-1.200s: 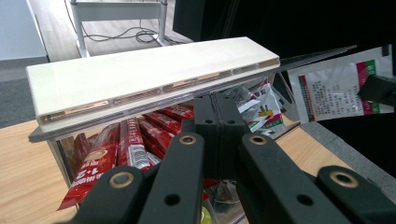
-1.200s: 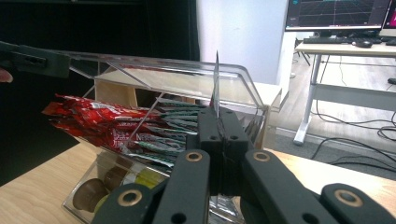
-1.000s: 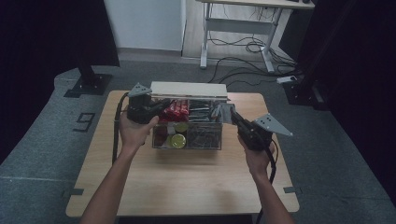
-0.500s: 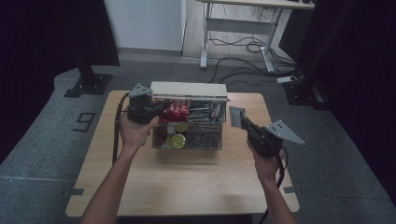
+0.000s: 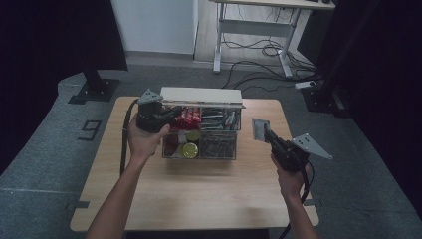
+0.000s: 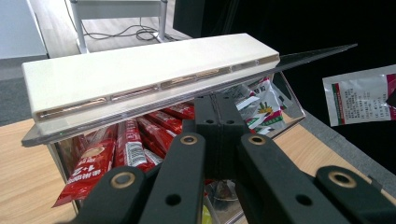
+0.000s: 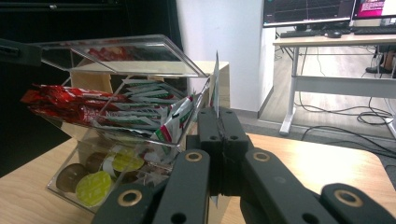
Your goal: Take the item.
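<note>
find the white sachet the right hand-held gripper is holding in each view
High view: the white sachet is right of centre, beside the clear box, at the right hand-held gripper.
Left gripper view: far right edge, mid height.
Right gripper view: seen edge-on, a thin upright strip at centre, pinched between the jaws.
Shared landmark: the clear box with red sachets.

Right gripper (image 5: 261, 130) carried sachet (image 5: 259, 129) away from organizer (image 5: 201, 149).

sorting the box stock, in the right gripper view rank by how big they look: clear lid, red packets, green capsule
1. clear lid, largest.
2. red packets, a smaller bundle.
3. green capsule, smallest.
The capsule sits nearer the camera than the packets, so its true size may be smaller than it looks.
</note>
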The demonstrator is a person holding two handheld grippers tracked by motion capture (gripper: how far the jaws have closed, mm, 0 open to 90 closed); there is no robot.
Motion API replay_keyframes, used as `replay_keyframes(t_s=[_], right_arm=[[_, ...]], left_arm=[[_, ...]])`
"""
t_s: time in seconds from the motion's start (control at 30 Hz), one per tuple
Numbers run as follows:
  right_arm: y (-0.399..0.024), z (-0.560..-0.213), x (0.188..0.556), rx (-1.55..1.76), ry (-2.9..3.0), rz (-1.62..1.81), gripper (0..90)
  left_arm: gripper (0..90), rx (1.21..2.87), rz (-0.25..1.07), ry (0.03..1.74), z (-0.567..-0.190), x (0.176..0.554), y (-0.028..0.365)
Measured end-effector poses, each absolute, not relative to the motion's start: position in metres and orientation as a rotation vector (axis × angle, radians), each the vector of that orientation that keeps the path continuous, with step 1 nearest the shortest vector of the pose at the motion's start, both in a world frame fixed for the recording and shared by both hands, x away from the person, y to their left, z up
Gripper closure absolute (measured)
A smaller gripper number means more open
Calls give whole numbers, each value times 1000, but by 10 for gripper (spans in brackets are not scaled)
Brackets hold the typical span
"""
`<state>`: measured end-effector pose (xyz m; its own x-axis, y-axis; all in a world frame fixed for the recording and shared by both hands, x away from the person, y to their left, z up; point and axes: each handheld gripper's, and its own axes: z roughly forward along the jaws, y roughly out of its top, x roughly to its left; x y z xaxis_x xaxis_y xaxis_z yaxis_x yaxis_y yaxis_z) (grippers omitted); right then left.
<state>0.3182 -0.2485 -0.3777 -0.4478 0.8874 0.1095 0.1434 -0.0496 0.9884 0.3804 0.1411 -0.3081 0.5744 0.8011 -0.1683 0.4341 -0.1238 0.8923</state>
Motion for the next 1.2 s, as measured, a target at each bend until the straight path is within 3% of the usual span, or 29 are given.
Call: replay_keyframes(t_s=[1.2], right_arm=[[-273, -452, 339, 1313, 1639, 1471, 891]], left_arm=[[900, 1751, 441, 1021, -310, 379, 140]])
